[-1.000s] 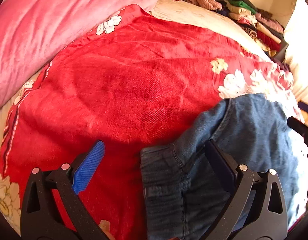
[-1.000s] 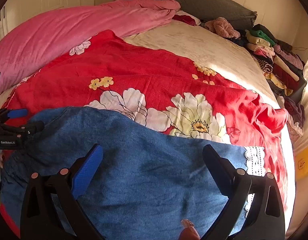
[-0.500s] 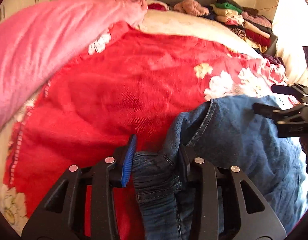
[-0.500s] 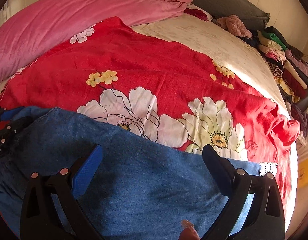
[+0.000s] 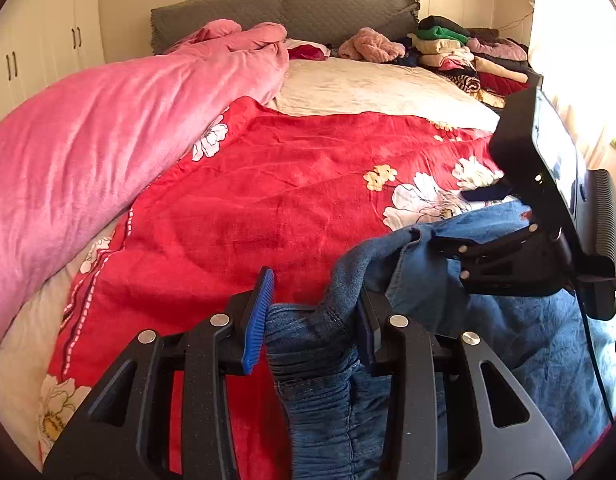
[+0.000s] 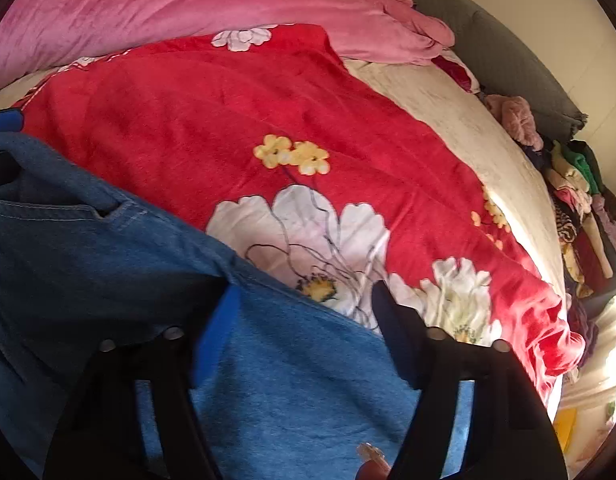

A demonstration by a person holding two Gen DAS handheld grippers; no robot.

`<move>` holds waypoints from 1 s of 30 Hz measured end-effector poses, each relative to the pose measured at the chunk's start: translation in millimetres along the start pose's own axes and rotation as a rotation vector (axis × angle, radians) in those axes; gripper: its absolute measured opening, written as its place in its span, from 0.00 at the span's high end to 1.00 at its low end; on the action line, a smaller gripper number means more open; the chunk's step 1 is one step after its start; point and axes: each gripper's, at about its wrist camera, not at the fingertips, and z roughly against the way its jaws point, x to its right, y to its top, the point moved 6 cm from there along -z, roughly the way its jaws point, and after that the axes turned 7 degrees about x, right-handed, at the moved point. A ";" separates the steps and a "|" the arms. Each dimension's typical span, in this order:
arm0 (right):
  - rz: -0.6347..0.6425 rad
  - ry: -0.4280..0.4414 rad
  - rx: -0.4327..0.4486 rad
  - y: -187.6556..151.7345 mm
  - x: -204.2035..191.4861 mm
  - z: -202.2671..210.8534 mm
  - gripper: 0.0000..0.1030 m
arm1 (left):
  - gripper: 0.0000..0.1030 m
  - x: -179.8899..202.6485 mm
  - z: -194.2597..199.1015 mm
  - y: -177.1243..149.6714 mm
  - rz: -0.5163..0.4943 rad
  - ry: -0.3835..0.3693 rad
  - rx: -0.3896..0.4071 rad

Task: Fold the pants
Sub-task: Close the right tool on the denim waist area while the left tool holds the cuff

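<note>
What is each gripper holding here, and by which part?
The left gripper pinches the jeans at their gathered waistband. The right gripper, jaws just closing, straddles the jeans' upper edge; its grip cannot be confirmed.

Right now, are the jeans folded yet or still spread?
Still spread, not folded. The jeans lie as one layer on the red blanket; only the elastic waistband is bunched, clamped in the left gripper.

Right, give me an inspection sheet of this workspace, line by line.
Surface: bed, red floral blanket over a cream sheet.
Job's things: blue denim pants, bunched waistband lifted.
Clutter: pink duvet; clothes pile.
Grippers: left gripper shut on the waistband; right gripper has just been closing, denim between its fingers, grip unclear.
Cables: black cable from the right gripper.
Surroundings: grey headboard, white wardrobe.
</note>
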 end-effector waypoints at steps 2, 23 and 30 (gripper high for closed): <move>-0.003 0.029 0.005 -0.9 -7.8 -2.0 0.71 | 0.72 0.7 -0.4 -1.8 -0.002 -0.002 -0.002; -0.455 0.125 0.295 -61.7 21.8 146.7 0.91 | 0.68 12.5 52.3 -7.3 -0.001 -0.029 0.073; -0.456 0.144 0.324 -96.5 -14.1 194.6 0.91 | 0.68 21.7 90.8 -33.0 -0.037 -0.027 0.085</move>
